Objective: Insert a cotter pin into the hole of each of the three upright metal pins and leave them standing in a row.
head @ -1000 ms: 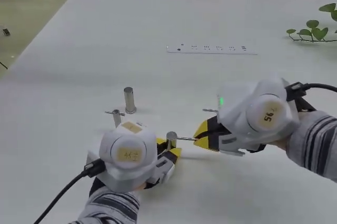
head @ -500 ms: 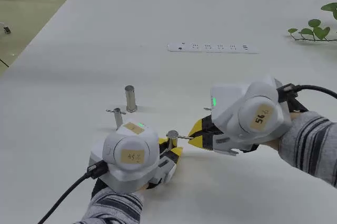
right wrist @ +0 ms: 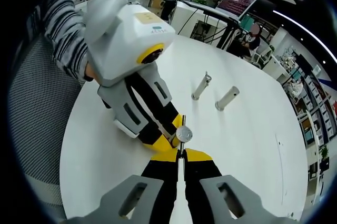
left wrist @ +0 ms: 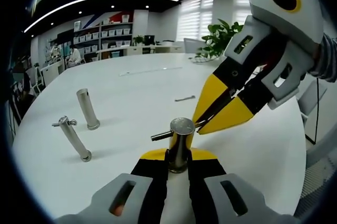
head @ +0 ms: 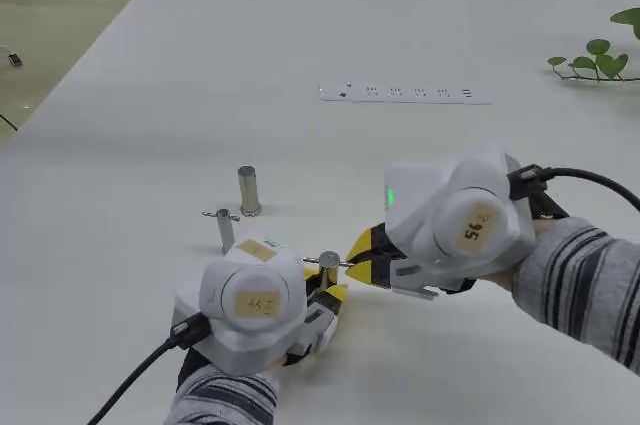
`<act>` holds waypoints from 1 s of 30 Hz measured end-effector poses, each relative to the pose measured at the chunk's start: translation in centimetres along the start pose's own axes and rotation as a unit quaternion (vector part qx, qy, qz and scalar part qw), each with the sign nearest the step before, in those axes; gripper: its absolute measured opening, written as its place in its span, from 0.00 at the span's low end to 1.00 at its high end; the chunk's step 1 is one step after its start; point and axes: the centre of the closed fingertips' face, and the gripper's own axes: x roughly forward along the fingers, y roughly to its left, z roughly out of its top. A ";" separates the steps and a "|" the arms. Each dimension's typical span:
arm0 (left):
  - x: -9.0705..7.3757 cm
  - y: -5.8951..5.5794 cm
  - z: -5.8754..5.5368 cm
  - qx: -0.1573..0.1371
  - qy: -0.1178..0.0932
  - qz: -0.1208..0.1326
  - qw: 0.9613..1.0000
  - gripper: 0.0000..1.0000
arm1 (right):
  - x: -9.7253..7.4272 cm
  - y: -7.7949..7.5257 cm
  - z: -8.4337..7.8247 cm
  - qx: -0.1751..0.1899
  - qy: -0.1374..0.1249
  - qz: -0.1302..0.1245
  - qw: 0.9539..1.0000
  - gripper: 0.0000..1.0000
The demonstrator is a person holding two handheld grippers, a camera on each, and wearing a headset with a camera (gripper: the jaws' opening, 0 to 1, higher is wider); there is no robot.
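Observation:
My left gripper is shut on the base of an upright metal pin, which also shows in the head view as the metal pin. My right gripper is shut on a cotter pin that passes through this pin's hole. The cotter pin's tip sticks out on the far side. In the head view the right gripper meets the left gripper at the pin. A second pin stands upright with a cotter pin in it. A third pin stands bare.
A loose cotter pin lies on the white table beyond the right gripper. A white power strip lies farther back. A plant sprig is at the right edge. A person's striped sleeves are behind both grippers.
My right gripper has moved left toward the held pin, pushing the cotter pin through the hole so its tip now pokes out the far side. The left gripper stayed put.

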 end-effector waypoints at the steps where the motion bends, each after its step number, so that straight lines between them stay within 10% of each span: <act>1: 0.0 0.0 0.0 -0.001 0.000 0.001 1.000 0.10 | 0.1 0.0 0.1 0.000 -0.002 0.000 1.000 0.00; 30: 0.1 0.1 -0.3 -0.012 0.007 0.027 1.000 0.10 | -0.4 -0.3 0.1 0.031 -0.002 -0.007 0.999 0.01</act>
